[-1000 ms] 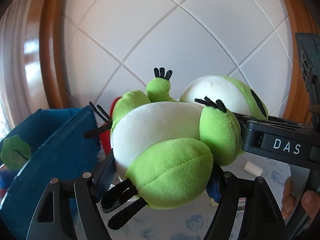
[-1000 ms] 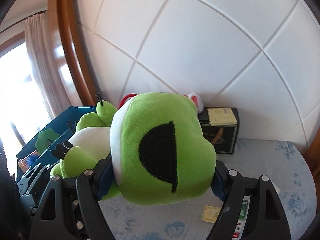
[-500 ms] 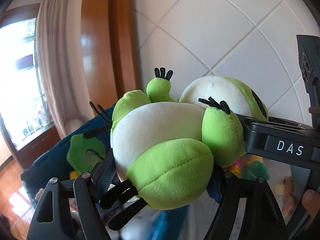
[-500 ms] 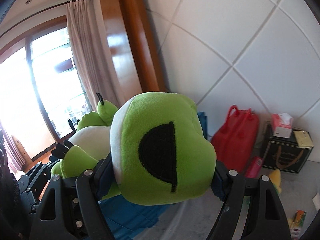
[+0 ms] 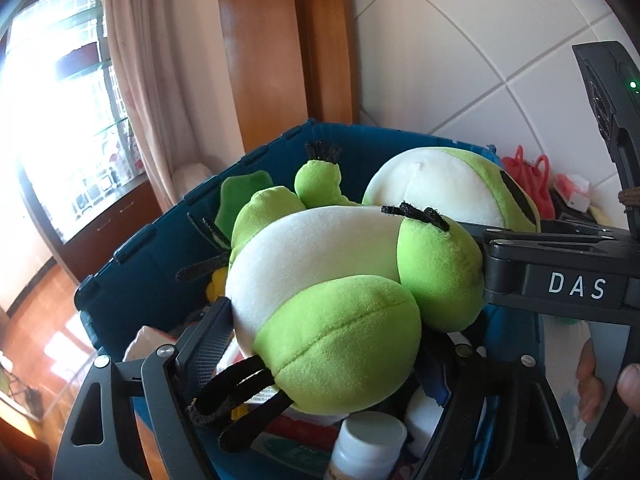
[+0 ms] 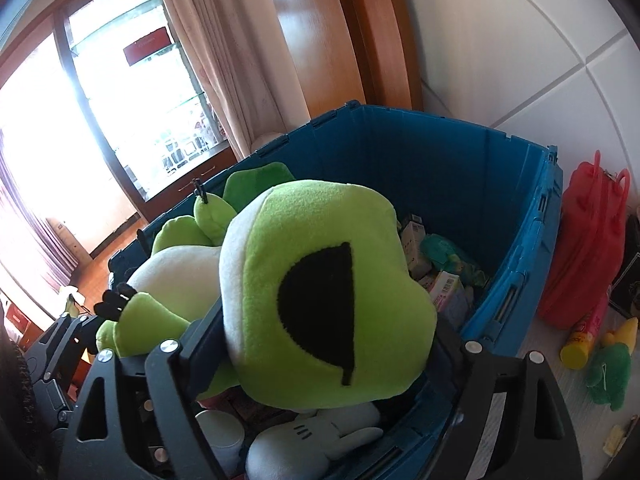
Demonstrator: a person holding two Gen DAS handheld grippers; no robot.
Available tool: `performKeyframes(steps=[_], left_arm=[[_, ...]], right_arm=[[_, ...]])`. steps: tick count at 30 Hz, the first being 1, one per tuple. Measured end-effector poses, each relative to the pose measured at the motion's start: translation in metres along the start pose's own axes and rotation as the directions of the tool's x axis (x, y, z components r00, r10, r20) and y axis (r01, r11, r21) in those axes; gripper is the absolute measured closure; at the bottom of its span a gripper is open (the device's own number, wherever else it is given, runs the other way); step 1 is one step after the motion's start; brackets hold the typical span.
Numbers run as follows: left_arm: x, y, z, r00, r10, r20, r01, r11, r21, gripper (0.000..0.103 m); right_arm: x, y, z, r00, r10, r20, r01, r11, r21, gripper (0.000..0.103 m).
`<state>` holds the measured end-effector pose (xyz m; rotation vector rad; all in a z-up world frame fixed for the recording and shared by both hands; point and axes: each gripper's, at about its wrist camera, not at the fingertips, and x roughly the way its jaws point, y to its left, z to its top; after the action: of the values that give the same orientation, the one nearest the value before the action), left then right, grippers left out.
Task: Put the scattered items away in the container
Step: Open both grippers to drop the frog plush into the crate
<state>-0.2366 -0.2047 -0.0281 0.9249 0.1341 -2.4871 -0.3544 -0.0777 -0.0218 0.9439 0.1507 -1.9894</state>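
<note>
I have the plush frog (image 5: 320, 280) over the open blue container (image 6: 440, 152), left tongs (image 5: 324, 356) across its body, right tongs (image 6: 324, 344) across its head, both sets opening around it. In my judgement this is the release step: next, part fully and withdraw upward. The frog is soft, green-and-white, lying sideways above the items inside.

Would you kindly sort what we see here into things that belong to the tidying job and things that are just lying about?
Belonging to the job:
- green frog plush, between the fingers of both grippers, which are opening
- blue bin
- yellow bottle and small green toy, not yet in the bin

Just lying about:
- red bag
- curtain
</note>
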Motion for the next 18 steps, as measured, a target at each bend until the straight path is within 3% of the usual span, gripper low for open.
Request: performKeyframes(steps=[8,12,18], left_arm=[[-0.024,-0.018,0.005,0.998,-0.046,0.047,0.047,0.999,-0.019,0.019],[-0.034,-0.023,0.005,0.994,-0.076,0.073,0.078,0.997,-0.019,0.019],[-0.04,-0.029,0.0,0.992,-0.093,0.08,0.094,0.996,-0.01,0.019]], right_arm=[[-0.025,-0.003,0.009,0.994,-0.094,0.056,0.092,0.995,0.033,0.014],[-0.045,0.007,0.001,0.992,-0.109,0.069,0.108,0.994,0.007,0.007],[-0.066,0.019,-0.011,0.983,-0.155,0.1,0.158,0.987,-0.025,0.005]])
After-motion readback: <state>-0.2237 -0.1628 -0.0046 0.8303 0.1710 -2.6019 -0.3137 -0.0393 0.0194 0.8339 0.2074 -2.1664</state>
